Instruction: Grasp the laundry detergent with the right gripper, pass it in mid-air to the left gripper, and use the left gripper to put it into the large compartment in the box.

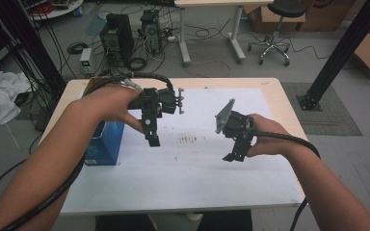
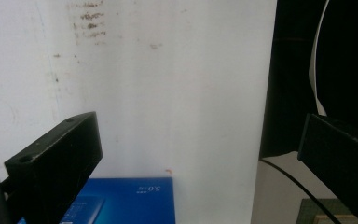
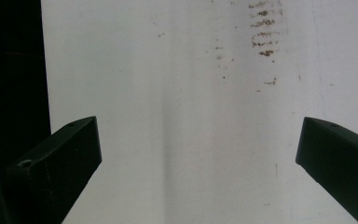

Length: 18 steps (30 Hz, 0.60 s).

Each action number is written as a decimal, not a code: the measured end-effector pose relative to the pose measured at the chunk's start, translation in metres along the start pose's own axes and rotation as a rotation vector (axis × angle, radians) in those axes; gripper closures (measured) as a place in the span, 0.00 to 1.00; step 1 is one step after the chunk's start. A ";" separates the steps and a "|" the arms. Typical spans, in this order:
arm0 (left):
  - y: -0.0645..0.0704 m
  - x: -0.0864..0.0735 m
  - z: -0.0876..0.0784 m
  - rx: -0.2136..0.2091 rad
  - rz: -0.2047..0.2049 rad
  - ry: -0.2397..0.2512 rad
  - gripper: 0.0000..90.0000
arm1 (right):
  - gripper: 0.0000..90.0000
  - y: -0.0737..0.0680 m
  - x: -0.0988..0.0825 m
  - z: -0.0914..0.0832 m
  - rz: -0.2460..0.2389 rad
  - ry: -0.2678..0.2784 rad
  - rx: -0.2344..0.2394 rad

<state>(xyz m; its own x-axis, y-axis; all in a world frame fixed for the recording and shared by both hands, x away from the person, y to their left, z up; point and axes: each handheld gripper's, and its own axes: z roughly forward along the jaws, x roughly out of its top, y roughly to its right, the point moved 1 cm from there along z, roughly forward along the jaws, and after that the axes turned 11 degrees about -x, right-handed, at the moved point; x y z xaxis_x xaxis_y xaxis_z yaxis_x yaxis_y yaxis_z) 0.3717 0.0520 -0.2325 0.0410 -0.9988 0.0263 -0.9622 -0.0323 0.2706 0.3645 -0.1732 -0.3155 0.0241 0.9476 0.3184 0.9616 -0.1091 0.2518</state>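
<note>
The blue box (image 1: 105, 144) sits at the left edge of the table (image 1: 270, 86), on the white sheet (image 1: 197, 168). It is the thing closest to the grippers.

The left gripper (image 1: 153, 140) hangs in the air just to the right of the box, pointing down. Its jaws are wide apart with nothing between them. In the left gripper view (image 2: 200, 158), the top of the blue box (image 2: 130, 200) peeks in at the bottom, near the left jaw.

The right gripper (image 1: 232, 156) is well apart from the box, over on the right side of the sheet. Its jaws are wide apart too (image 3: 198, 158), over bare sheet with brown smudges (image 3: 263, 32).

So I think the left gripper should go for the box, since it is much nearer. It would need to move left.
</note>
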 end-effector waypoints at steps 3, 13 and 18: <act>0.001 0.004 0.000 0.001 0.012 -0.007 0.00 | 0.00 0.000 -0.003 -0.002 0.003 -0.001 -0.001; -0.001 0.003 0.003 0.001 0.006 -0.006 0.00 | 0.00 0.000 -0.007 -0.001 0.008 -0.006 -0.001; -0.003 -0.002 0.003 0.000 0.002 -0.007 0.00 | 0.00 0.001 -0.003 0.000 0.004 -0.008 -0.001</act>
<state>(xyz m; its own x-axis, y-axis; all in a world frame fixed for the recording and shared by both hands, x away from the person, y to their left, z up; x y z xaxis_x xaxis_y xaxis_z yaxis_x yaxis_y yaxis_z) 0.3735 0.0535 -0.2364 0.0374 -0.9991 0.0197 -0.9623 -0.0307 0.2701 0.3651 -0.1765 -0.3165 0.0299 0.9496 0.3120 0.9612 -0.1130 0.2516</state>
